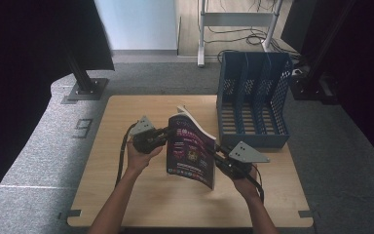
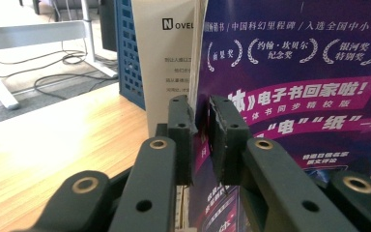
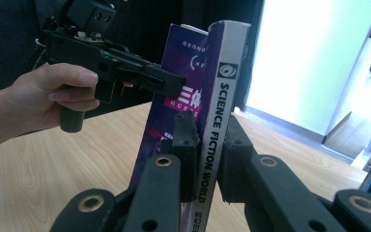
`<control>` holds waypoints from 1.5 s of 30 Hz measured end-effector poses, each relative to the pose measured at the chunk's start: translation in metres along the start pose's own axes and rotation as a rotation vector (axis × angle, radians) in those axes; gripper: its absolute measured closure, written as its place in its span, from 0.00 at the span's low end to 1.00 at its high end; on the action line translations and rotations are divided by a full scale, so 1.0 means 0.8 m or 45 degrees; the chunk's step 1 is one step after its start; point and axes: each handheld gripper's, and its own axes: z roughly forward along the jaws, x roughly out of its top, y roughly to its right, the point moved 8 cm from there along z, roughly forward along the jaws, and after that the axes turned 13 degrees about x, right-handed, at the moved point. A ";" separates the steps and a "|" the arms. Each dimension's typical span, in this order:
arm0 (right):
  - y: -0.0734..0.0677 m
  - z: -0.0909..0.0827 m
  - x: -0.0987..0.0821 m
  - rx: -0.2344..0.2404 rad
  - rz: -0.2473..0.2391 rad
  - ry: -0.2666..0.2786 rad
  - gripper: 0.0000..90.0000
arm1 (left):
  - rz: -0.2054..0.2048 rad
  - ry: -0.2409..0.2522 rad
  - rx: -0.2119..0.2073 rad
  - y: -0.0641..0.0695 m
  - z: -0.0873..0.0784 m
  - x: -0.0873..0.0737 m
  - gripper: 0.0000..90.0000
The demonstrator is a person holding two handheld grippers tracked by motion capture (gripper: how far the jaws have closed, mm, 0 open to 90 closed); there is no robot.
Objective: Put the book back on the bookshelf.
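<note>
I have the magazine (image 1: pixel 191 155) standing upright over the middle of the wooden counter (image 1: pixel 141 195), just in front of the blue file rack (image 1: pixel 253 97). My right gripper (image 3: pixel 207 140) is clamped on its spine edge, one of the fingers (image 3: pixel 185 145) on each side. My left gripper (image 2: pixel 200 128) is at the opposite edge, its fingers (image 2: pixel 179 128) drawn in on the purple cover and a few pages.
</note>
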 end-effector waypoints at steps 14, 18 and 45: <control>-0.013 0.005 0.004 0.053 -0.054 -0.008 0.89 | -0.030 0.041 -0.008 -0.011 -0.008 -0.013 0.70; -0.009 0.007 0.004 0.048 -0.030 -0.015 0.88 | -0.035 0.046 -0.025 -0.012 -0.013 -0.012 0.87; -0.008 0.006 0.004 0.046 -0.028 -0.020 0.89 | -0.036 0.053 -0.047 -0.011 -0.014 -0.014 0.77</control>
